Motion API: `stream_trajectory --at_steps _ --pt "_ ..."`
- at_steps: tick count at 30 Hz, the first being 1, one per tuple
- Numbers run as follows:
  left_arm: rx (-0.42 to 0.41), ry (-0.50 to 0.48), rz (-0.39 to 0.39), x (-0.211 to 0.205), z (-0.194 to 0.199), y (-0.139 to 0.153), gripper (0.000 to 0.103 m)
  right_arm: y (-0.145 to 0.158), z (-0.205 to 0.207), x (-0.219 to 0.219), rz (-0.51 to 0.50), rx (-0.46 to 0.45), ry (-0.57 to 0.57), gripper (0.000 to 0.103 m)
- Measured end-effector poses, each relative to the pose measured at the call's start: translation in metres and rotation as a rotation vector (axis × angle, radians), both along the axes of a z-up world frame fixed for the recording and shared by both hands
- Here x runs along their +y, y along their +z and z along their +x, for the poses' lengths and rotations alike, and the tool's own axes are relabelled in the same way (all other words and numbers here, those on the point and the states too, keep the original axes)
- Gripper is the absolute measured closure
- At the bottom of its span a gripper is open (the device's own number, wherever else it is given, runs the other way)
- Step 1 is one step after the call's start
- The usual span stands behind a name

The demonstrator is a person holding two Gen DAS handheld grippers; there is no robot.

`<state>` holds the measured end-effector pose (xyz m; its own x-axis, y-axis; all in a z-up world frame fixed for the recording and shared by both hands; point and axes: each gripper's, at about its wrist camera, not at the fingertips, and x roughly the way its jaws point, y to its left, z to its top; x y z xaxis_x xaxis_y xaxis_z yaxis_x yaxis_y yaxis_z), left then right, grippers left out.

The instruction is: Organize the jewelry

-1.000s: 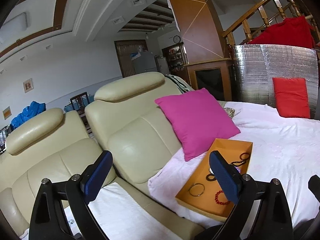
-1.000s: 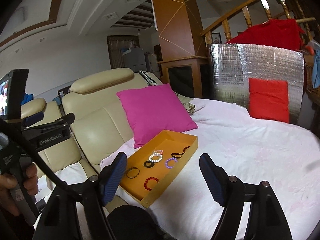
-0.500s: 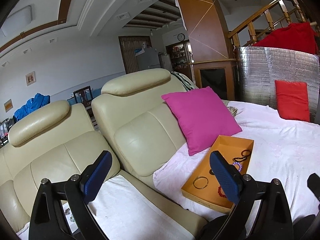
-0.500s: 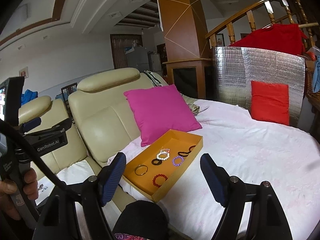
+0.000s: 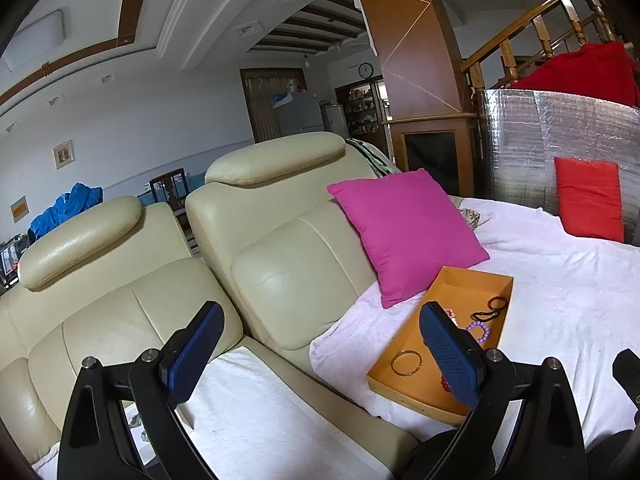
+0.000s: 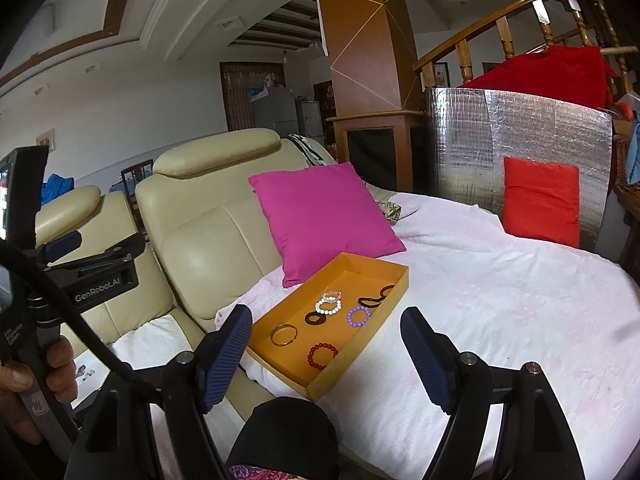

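Both grippers are hovering short of the orange tray (image 6: 394, 280), which is lying on the white-covered bed (image 6: 500, 288) just beside the cream sofa (image 6: 208, 240), its near corner hanging toward the sofa seat. The tray's long axis is running away from the cameras, from near-left up to far-right toward the pink cushion (image 6: 320, 216).

The right gripper (image 6: 326, 350) is standing wide open with nothing between the fingers; in its view the tray is sitting ahead and between the two fingers, biased to the left finger. The left gripper (image 5: 320, 354) is also standing wide open and empty; in its view the tray is lying off to the right, partly hidden behind the right finger (image 5: 448, 354), so this hand is sitting further left, over the sofa seat.

Jewelry is all lying loose inside the tray, none touching a finger:
- gold bangle (image 6: 284, 334), nearest, on the left
- red bead bracelet (image 6: 322, 356), nearest, on the right
- black ring piece (image 6: 315, 317), mid tray
- white bead bracelet (image 6: 329, 305), mid tray
- purple bead bracelet (image 6: 359, 316), mid right
- black hair ties (image 6: 376, 296), far end

Judging: the right hand is looking nearer and better lined up; the red bracelet and the bangle are looking like the shortest reaches, forward and down.
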<state>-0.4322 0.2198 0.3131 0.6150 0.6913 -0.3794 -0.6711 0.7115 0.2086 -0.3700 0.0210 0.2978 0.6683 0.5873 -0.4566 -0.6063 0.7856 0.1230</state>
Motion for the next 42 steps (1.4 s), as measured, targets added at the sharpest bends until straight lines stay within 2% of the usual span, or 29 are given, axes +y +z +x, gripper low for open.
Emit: stream_trajectory --at_steps 16,30,42 --pt "0.019 0.005 -0.009 0.009 0.004 -0.008 0.005 -0.008 0.011 0.022 -0.030 0.058 -0.015 0.023" --pt "0.031 0.004 -0.019 0.019 0.012 -0.015 0.005 -0.009 0.020 0.034 -0.045 0.063 -0.025 0.023" --pt "0.054 0.005 -0.031 0.042 0.043 -0.037 0.005 -0.025 0.054 0.060 -0.067 0.094 -0.037 0.023"
